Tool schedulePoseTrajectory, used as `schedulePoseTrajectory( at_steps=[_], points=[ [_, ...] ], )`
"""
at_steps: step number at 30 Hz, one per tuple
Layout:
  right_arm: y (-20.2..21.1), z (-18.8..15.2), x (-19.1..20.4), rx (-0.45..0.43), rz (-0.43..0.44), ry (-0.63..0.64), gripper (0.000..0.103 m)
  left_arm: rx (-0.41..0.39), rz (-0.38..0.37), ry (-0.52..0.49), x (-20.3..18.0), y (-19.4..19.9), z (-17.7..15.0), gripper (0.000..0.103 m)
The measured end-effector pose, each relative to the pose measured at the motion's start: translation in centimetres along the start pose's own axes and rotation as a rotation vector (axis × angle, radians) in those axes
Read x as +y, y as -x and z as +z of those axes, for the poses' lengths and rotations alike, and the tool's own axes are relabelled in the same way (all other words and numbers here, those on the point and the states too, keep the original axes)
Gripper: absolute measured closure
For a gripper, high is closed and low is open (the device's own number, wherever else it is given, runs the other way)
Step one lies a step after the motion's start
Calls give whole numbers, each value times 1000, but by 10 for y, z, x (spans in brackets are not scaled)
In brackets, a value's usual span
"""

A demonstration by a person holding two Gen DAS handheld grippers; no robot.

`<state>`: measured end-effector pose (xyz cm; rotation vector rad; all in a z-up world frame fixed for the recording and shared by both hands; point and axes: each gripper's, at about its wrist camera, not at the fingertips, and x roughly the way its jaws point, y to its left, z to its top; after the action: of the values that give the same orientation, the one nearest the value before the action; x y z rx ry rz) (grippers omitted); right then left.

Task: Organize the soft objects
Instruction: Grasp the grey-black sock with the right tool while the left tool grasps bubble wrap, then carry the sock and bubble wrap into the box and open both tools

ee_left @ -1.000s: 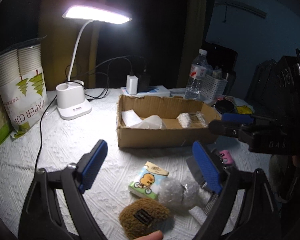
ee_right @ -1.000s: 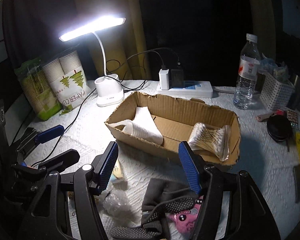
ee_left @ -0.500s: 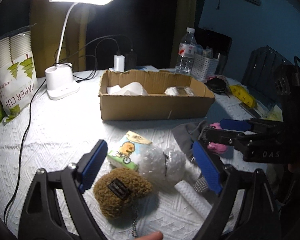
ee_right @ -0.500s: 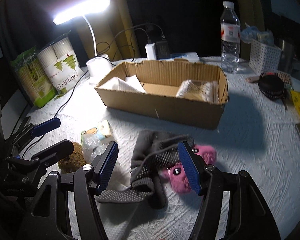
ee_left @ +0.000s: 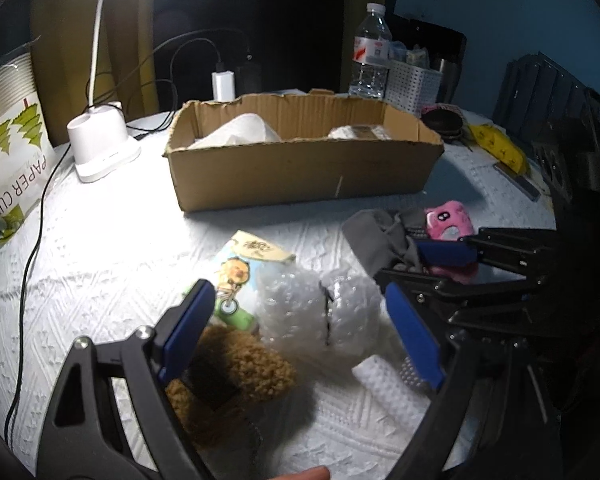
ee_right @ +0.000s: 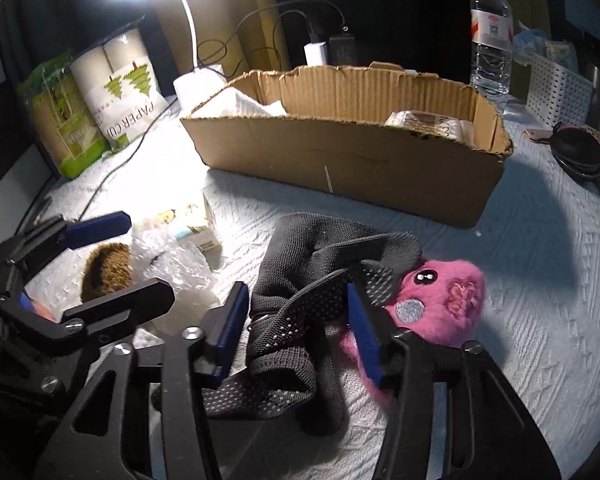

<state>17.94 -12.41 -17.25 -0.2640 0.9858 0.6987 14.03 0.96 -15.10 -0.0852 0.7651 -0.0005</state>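
My right gripper (ee_right: 296,326) hangs right over the dark grey sock (ee_right: 300,304); its jaws have just been closing and the sock's dotted folds sit between them, though I can't tell if the pads press it yet. Touching the far pad's outer side is the pink plush toy (ee_right: 444,304). My left gripper (ee_left: 300,328) is spread wide around the bubble-wrap bundle (ee_left: 320,312), with the brown fuzzy pouch (ee_left: 240,376) at its near pad and the tissue pack (ee_left: 244,268) just beyond. Farther back on the white tablecloth (ee_left: 100,248) stands the cardboard box (ee_left: 300,168).
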Motion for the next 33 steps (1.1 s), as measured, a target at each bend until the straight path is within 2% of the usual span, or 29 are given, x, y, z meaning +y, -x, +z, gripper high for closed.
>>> schedulePoseTrajectory(
  at_steps=[1,2,7,8,10,14,25,33],
  points=[
    [0,1,1,-1,7,6,62,5,3,-10,-2,-2,0,15],
    [0,1,0,-1,20,5,71,6,4,-14,-3,-4,1,15],
    [12,0,-7,-41,22,-17,73,33,3,-36,-8,-14,2,17],
    [16,0,-8,-50,22,-21,73,33,2,-41,-10,-14,3,28],
    [26,1,-13,-75,23,-32,73,39,13,-58,-14,-16,5,38],
    [47,3,-21,-125,26,-47,73,46,2,-71,-20,-17,10,44],
    [89,18,-31,-199,5,-39,73,-39,-40,-69,-32,15,37,44],
    [92,48,-22,-223,7,5,73,-107,-35,-52,-16,32,55,44]
  ],
)
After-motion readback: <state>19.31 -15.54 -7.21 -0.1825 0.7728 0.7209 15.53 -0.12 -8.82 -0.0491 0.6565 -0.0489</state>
